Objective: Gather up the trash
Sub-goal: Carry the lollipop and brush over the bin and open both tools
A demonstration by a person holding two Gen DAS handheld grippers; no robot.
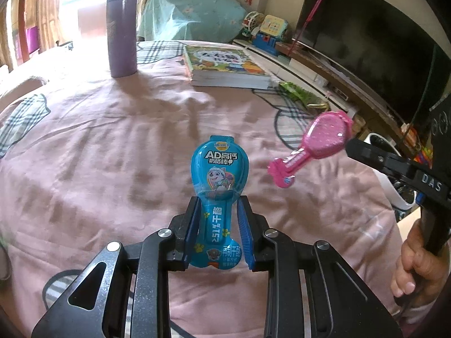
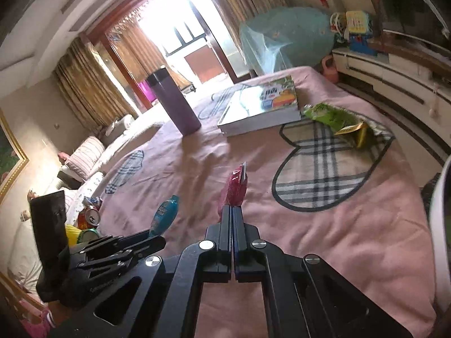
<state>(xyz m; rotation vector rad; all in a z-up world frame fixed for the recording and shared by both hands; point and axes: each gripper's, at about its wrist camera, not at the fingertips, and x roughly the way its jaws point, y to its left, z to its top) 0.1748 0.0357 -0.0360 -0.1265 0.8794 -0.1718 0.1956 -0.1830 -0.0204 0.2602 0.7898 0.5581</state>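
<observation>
A blue cheese-stick wrapper (image 1: 220, 166) with a cartoon dog stands up between the blue pads of my left gripper (image 1: 218, 201), which is shut on its narrow stem above the pink bedsheet (image 1: 112, 146). My right gripper (image 2: 232, 208) is shut on a glittery pink wrapper (image 2: 236, 187) of the same shape and holds it off the bed. In the left wrist view the pink wrapper (image 1: 324, 138) hangs to the right, from the right gripper (image 1: 355, 146). In the right wrist view the left gripper (image 2: 153, 232) with the blue wrapper (image 2: 165, 215) is at the lower left.
On the bed stand a purple flask (image 1: 121, 31) and a thick picture book (image 1: 225, 64). A green snack bag (image 1: 298, 93) lies beside the book. Crushed cans (image 2: 90, 217) lie at the bed's left side. A white container (image 1: 394, 186) and a TV cabinet (image 1: 324, 67) are on the right.
</observation>
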